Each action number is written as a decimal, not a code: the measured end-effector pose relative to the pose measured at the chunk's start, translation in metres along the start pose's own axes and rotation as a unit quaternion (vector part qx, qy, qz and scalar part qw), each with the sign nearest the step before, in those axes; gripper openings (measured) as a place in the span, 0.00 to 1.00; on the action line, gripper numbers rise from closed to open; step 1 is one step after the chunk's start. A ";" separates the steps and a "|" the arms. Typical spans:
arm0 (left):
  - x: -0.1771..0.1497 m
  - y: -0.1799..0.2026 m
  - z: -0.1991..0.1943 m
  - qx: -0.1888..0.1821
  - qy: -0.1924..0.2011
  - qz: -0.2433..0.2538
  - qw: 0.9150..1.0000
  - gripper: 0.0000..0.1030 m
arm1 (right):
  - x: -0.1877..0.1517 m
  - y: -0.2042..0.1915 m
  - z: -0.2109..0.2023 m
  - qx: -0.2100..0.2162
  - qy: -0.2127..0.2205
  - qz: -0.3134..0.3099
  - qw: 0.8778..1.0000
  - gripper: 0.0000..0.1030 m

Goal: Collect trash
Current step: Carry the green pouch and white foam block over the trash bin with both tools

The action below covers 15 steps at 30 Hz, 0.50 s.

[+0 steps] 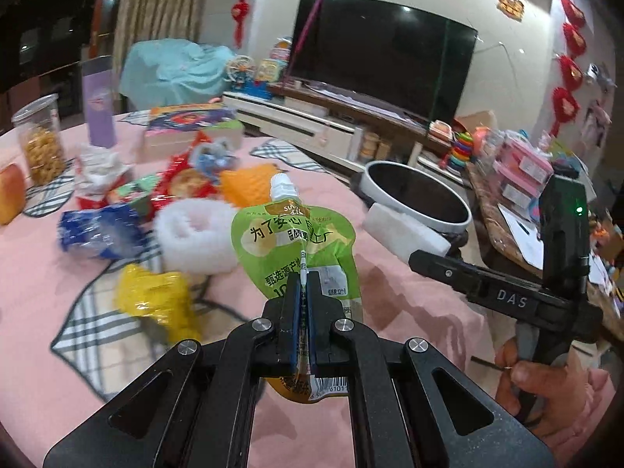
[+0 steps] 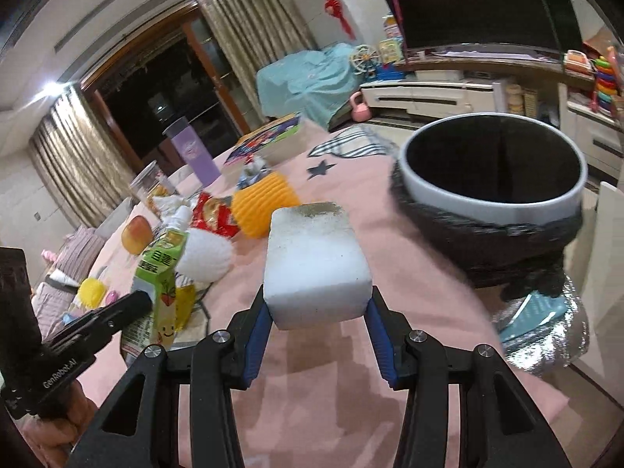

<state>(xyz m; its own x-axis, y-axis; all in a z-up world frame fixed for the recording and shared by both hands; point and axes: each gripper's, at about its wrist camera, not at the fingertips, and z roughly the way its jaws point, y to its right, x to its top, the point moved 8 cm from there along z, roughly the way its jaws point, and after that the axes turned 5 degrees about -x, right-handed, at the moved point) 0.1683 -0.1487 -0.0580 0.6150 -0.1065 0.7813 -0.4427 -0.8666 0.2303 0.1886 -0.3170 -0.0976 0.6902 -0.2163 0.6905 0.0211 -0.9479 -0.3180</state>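
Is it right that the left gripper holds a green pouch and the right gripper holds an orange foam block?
Not quite: the foam block in the right gripper is white, not orange, as the right wrist view shows. The rest stands: the left gripper is shut on the green pouch.

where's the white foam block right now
The white foam block is clamped in the right tongs, held above the pink tablecloth in the right wrist view, with the black-lined bin just ahead to its right.
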 end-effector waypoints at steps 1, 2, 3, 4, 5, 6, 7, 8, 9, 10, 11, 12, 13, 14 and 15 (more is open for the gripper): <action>0.000 0.005 0.004 -0.003 -0.002 0.003 1.000 0.02 | 0.002 0.005 -0.002 -0.003 0.002 0.003 1.000 0.46; 0.002 0.010 0.008 -0.006 -0.004 0.007 1.000 0.02 | 0.003 0.008 -0.004 -0.006 0.004 0.005 1.000 0.46; 0.003 0.015 0.012 -0.009 -0.005 0.010 1.000 0.02 | 0.003 0.012 -0.007 -0.009 0.006 0.007 1.000 0.46; 0.005 0.019 0.016 -0.012 -0.007 0.013 1.000 0.02 | 0.005 0.017 -0.009 -0.012 0.009 0.010 1.000 0.46; 0.007 0.024 0.019 -0.015 -0.009 0.016 1.000 0.02 | 0.006 0.021 -0.010 -0.014 0.011 0.012 1.000 0.46; 0.009 0.027 0.023 -0.018 -0.011 0.019 1.000 0.02 | 0.008 0.025 -0.012 -0.017 0.013 0.014 1.000 0.46; 0.011 0.032 0.027 -0.021 -0.012 0.023 0.999 0.02 | 0.009 0.030 -0.014 -0.020 0.015 0.017 1.000 0.46; 0.014 0.037 0.032 -0.023 -0.014 0.026 0.999 0.02 | 0.009 0.034 -0.017 -0.023 0.017 0.019 0.999 0.46; 0.015 0.041 0.036 -0.026 -0.016 0.030 0.999 0.02 | 0.011 0.038 -0.019 -0.025 0.019 0.023 0.999 0.46; 0.018 0.045 0.040 -0.029 -0.018 0.034 0.999 0.02 | 0.013 0.043 -0.022 -0.028 0.021 0.025 0.999 0.46; 0.020 0.050 0.044 -0.032 -0.020 0.037 0.999 0.02 | 0.015 0.047 -0.023 -0.030 0.023 0.027 0.999 0.46; 0.021 0.053 0.047 -0.035 -0.021 0.039 0.998 0.02 | 0.017 0.050 -0.025 -0.033 0.025 0.029 0.999 0.46; 0.024 0.057 0.050 -0.039 -0.022 0.041 0.998 0.02 | 0.019 0.054 -0.027 -0.035 0.026 0.031 0.999 0.46; 0.026 0.062 0.054 -0.042 -0.024 0.043 0.998 0.02 | 0.021 0.057 -0.028 -0.039 0.028 0.031 0.998 0.46; 0.029 0.066 0.058 -0.045 -0.025 0.046 0.998 0.02 | 0.023 0.061 -0.029 -0.041 0.028 0.032 0.998 0.46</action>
<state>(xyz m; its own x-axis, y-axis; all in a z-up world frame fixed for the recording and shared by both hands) 0.1947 -0.2376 -0.0540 0.6005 -0.2096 0.7716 -0.5540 -0.8049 0.2126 0.1850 -0.3865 -0.0823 0.6464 -0.2884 0.7064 -0.0830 -0.9469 -0.3107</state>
